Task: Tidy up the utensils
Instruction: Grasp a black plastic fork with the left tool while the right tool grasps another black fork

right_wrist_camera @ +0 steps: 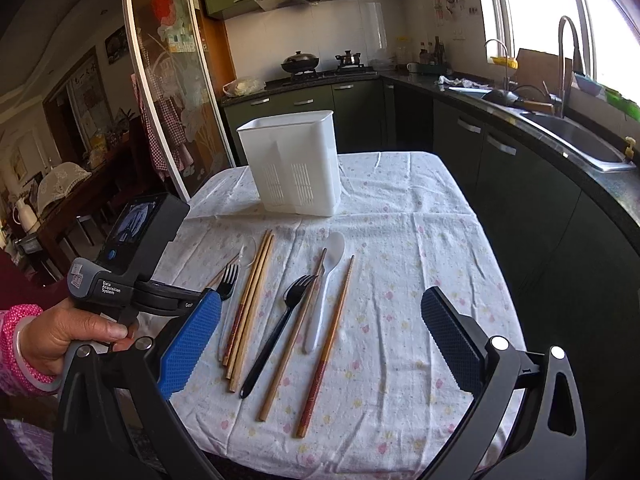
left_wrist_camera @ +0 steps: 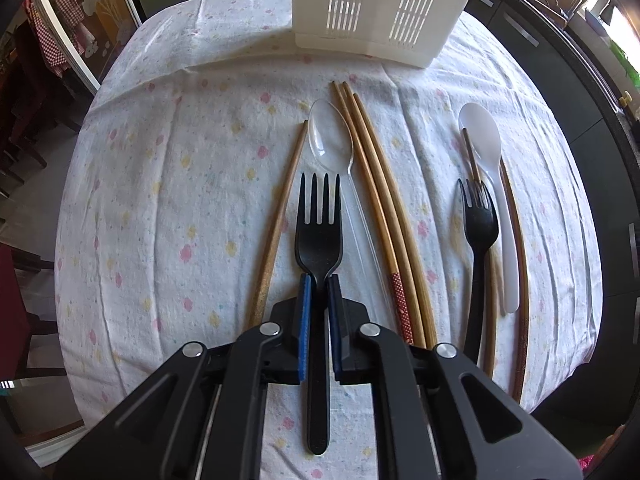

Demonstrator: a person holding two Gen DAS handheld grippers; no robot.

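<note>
Left gripper (left_wrist_camera: 318, 280): pads closed on the neck of a black fork (left_wrist_camera: 319, 236), tines pointing to 12 o'clock, handle running back between the fingers. The fork lies low over the cloth (left_wrist_camera: 168, 184); whether it touches cannot be told.

At 11 o'clock of the fork head, a clear spoon (left_wrist_camera: 330, 136). At 9 o'clock, a single chopstick (left_wrist_camera: 280, 216); at 3 o'clock, a bundle of three chopsticks (left_wrist_camera: 380, 200) (one with a red patterned band). Further toward 3 o'clock, a second fork (left_wrist_camera: 478, 248), a white spoon (left_wrist_camera: 490, 152) and two more chopsticks (left_wrist_camera: 520, 264), closely grouped. At 12 o'clock, the white holder (left_wrist_camera: 372, 20), upright, well apart from the utensils.

Right gripper (right_wrist_camera: 320, 344): fingers spread wide, grasping nothing, raised above the table's near edge. The left hand (right_wrist_camera: 72, 332) shows at its 9 o'clock.
</note>
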